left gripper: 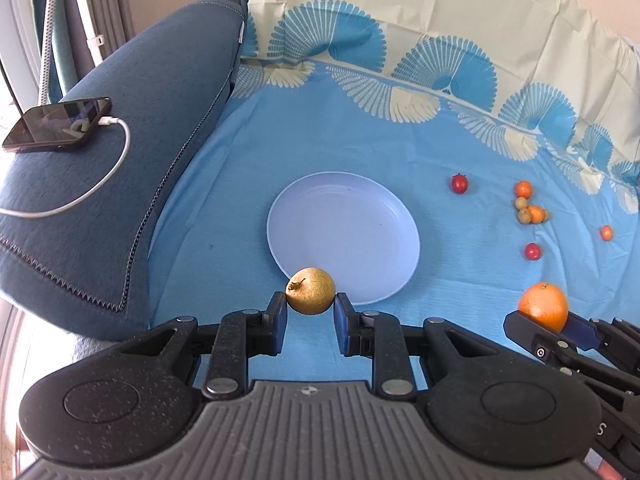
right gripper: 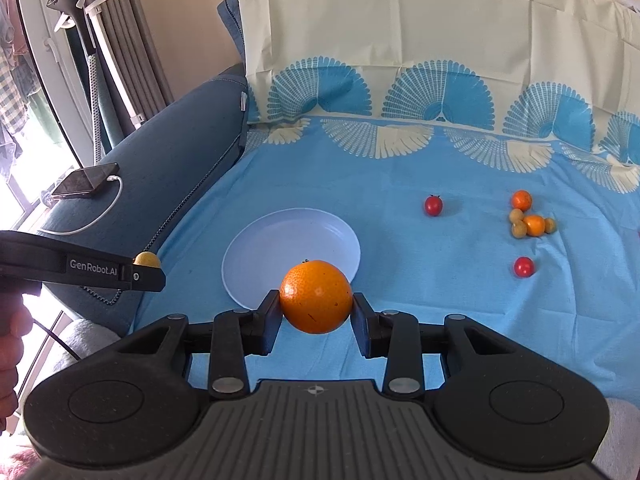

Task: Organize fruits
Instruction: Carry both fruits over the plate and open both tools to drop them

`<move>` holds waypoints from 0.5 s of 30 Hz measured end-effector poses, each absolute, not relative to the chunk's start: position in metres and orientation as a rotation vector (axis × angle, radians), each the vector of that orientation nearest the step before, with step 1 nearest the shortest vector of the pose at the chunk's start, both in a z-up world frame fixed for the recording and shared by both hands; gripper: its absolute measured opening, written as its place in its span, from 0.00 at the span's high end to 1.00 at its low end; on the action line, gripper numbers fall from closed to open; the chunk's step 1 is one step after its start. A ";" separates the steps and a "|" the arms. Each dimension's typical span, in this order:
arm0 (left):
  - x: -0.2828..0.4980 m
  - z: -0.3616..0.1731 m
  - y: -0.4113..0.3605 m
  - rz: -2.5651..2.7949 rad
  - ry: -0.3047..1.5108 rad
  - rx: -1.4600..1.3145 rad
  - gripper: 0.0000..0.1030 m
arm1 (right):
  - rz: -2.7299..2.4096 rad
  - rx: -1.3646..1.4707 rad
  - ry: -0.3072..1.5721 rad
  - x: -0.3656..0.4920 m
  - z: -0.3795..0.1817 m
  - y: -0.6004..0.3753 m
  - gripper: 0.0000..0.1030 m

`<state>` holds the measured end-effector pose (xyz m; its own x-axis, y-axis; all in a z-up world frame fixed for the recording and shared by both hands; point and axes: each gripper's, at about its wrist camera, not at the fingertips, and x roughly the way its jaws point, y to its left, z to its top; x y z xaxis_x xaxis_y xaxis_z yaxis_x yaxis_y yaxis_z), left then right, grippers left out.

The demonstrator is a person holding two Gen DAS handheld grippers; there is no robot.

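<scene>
Fruits are mid-haul: the left gripper is clamped on a yellowish fruit just over the plate's near rim, and the right gripper is pinched round an orange, also at the near rim. Probably best to lower each over the plate's middle before letting go, one at a time, so nothing rolls. Farther right on the sheet, tomatoes and small oranges wait.

Each matte black two-finger left gripper and right gripper fills the lower frame: ribbed grey centre plate with a small cross mark, 2 round black housings, silver rivets, blue-edged pads; white "GenRobot.AI" lettering at left of the right view
</scene>
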<state>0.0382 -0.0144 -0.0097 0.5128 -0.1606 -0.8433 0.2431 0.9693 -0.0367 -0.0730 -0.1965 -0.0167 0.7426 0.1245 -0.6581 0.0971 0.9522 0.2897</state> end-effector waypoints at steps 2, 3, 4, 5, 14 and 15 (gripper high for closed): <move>0.047 -0.017 -0.017 -0.240 1.015 0.097 0.73 | 0.018 0.311 0.747 -0.062 -0.023 -0.197 0.62; 0.052 -0.020 -0.019 -0.238 1.019 0.104 0.73 | 0.018 0.312 0.753 -0.057 -0.026 -0.197 0.62; 0.058 -0.024 -0.020 -0.235 1.022 0.113 0.73 | 0.018 0.314 0.760 -0.051 -0.031 -0.197 0.62; 0.062 -0.028 -0.022 -0.232 1.023 0.122 0.73 | 0.016 0.313 0.767 -0.045 -0.035 -0.197 0.62; 0.111 -0.063 -0.035 -0.225 1.062 0.161 0.73 | 0.032 0.295 0.835 0.009 -0.069 -0.191 0.62; 0.116 -0.066 -0.037 -0.221 1.065 0.167 0.73 | 0.038 0.290 0.841 0.015 -0.073 -0.190 0.62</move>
